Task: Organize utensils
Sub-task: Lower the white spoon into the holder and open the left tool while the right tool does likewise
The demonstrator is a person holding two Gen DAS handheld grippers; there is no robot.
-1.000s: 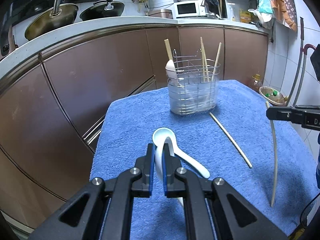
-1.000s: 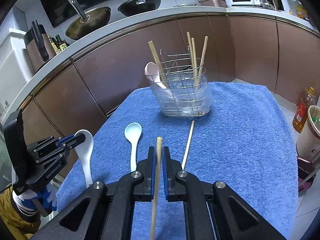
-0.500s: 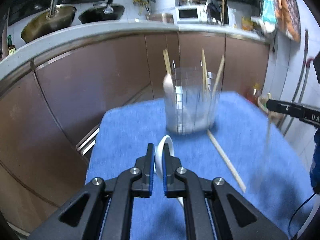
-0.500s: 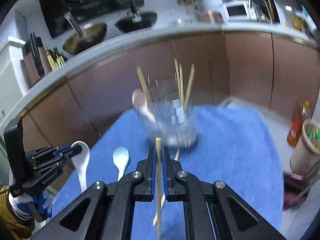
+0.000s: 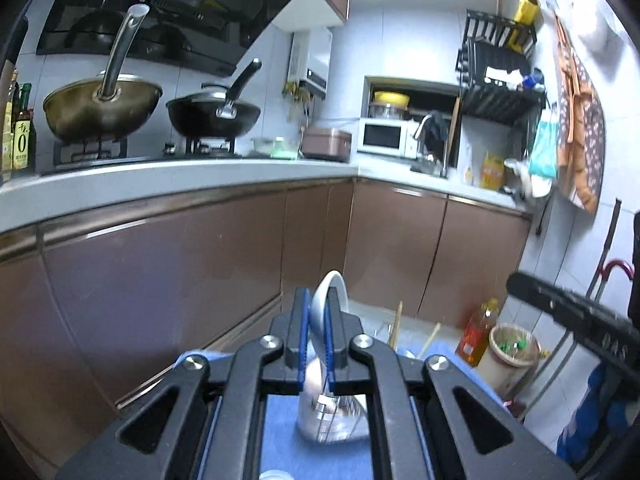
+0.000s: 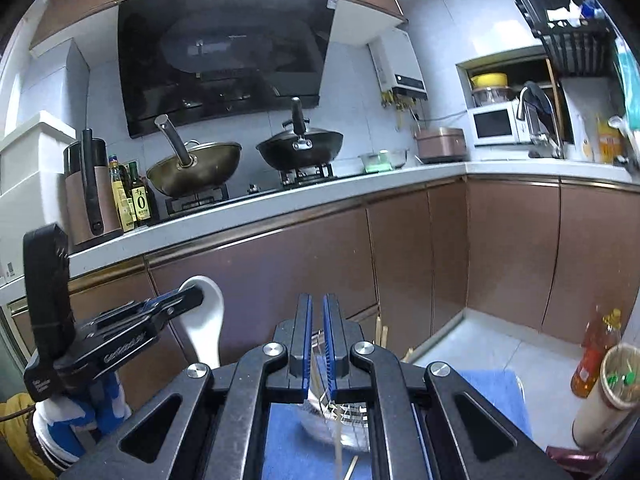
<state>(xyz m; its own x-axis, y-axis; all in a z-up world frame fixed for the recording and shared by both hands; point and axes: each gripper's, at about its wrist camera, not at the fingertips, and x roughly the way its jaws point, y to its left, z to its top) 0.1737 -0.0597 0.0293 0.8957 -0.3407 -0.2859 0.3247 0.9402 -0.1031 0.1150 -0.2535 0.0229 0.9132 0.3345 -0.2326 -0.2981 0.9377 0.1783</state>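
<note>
Two hand-held grippers were raised above the wire utensil caddy (image 5: 334, 416), which stood on the blue towel (image 5: 280, 440) covering the tabletop. The left hand-held gripper (image 5: 316, 320) was nearly closed, its blue pads clamping a white ceramic spoon (image 5: 326, 300) by the bowl, handle hanging down towards the caddy. The right hand-held gripper (image 6: 317, 336) was closed to a narrow gap around a chopstick (image 6: 338, 454), visible only as a pale blur below the fingers and over the caddy.

Probable faults: the glazed spoon could slip or pivot between the pads, since the bowl offers a curved grip surface. A chopstick lowered off-vertical could catch on the wire rim or strike the chopsticks (image 5: 396, 322) already in the caddy. Both tools converging on one opening risked collision.
</note>
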